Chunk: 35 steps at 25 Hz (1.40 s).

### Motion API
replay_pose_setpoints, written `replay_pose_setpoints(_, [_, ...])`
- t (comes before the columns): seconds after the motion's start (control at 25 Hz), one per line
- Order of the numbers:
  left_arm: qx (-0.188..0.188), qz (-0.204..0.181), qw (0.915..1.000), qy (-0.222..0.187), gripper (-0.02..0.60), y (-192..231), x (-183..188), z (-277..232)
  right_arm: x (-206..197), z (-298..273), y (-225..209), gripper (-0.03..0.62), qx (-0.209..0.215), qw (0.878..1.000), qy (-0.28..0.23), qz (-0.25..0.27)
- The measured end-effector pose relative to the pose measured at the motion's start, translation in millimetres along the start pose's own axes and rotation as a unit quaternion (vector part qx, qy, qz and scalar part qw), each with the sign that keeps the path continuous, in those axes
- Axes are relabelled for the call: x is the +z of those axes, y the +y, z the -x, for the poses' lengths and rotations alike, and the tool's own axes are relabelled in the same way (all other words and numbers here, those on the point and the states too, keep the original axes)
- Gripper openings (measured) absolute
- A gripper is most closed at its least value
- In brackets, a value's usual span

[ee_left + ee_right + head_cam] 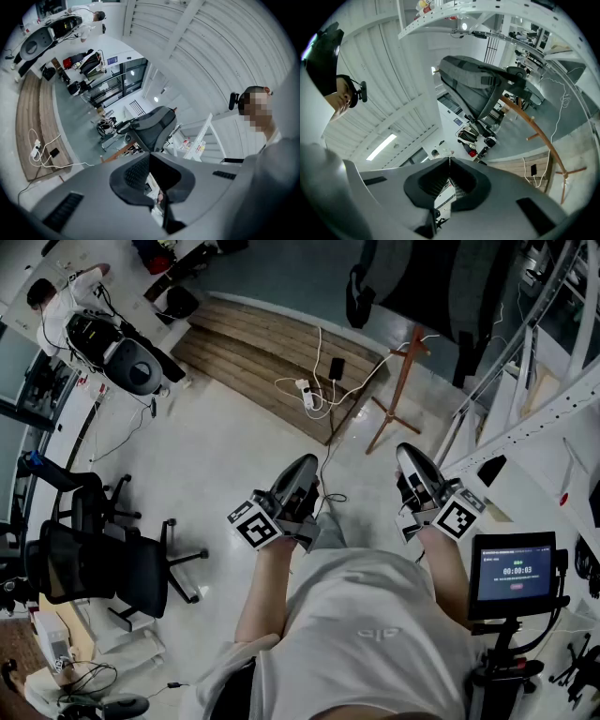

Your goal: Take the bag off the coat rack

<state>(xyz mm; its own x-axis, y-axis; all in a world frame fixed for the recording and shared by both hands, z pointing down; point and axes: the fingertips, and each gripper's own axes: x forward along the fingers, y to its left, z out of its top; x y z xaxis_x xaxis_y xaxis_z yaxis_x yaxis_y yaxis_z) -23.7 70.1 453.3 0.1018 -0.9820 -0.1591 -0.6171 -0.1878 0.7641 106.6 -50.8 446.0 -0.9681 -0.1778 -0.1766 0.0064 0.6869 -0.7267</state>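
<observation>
A dark grey backpack (441,282) hangs on the wooden coat rack (401,381) at the far side of the room, a few steps ahead. My left gripper (305,467) and right gripper (410,456) are both held close to my body, tips pointing at the rack, well short of it. Both are shut with nothing between the jaws. The left gripper view shows the backpack (153,124) above its shut gripper (149,161). In the right gripper view the backpack (480,86) hangs on the curved rack pole (536,133), beyond the shut gripper (450,161).
A wooden platform (262,352) with a power strip (307,395), cables and a phone (336,368) lies left of the rack. A black office chair (94,563) stands at left. White shelving (553,399) and a screen on a stand (514,570) are at right. A person (56,296) works at far left.
</observation>
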Motion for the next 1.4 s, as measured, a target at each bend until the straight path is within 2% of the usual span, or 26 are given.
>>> replay_pose_setpoints(0.12, [0.009,-0.005,0.9999,0.000,0.005,38,38,-7,-3,-51,-10,0.009,0.000,1.000,0.001,0.002])
replay_pose_setpoints(0.24, [-0.001,-0.009,0.9999,-0.005,0.005,68,89,-14,-5,-111,-13,0.009,0.003,1.000,0.005,0.007])
replay_pose_setpoints(0.4, [-0.010,-0.020,0.9997,-0.011,0.005,106,158,-20,-4,-197,-4,0.009,0.027,1.000,-0.002,0.015])
replay_pose_setpoints(0.52, [-0.013,-0.026,0.9994,-0.016,0.005,127,198,-19,-11,-244,0,0.009,0.034,0.999,0.007,0.022])
replay_pose_setpoints(0.64, [-0.017,-0.029,0.9992,-0.022,0.005,138,220,-20,-15,-272,2,0.009,0.036,0.999,0.017,0.029])
replay_pose_setpoints(0.84, [-0.014,-0.029,0.9991,-0.027,0.005,152,230,-30,-9,-295,-2,0.011,0.047,0.998,0.026,0.041])
replay_pose_setpoints(1.0, [-0.026,-0.052,0.9981,-0.022,0.006,148,246,-59,24,-309,3,0.012,0.055,0.994,0.013,0.089])
replay_pose_setpoints(1.16, [-0.072,-0.102,0.9920,-0.017,0.020,117,271,-119,90,-316,20,0.017,0.075,0.986,-0.020,0.149])
replay_pose_setpoints(1.2, [-0.088,-0.116,0.9893,-0.014,0.029,107,276,-135,108,-315,27,0.040,0.079,0.982,-0.030,0.169])
replay_pose_setpoints(1.28, [-0.124,-0.144,0.9818,-0.004,0.045,89,280,-168,140,-307,37,0.044,0.080,0.973,-0.049,0.213])
replay_pose_setpoints(1.4, [-0.173,-0.196,0.9650,0.016,0.076,70,268,-226,183,-279,34,0.054,0.071,0.956,-0.089,0.269])
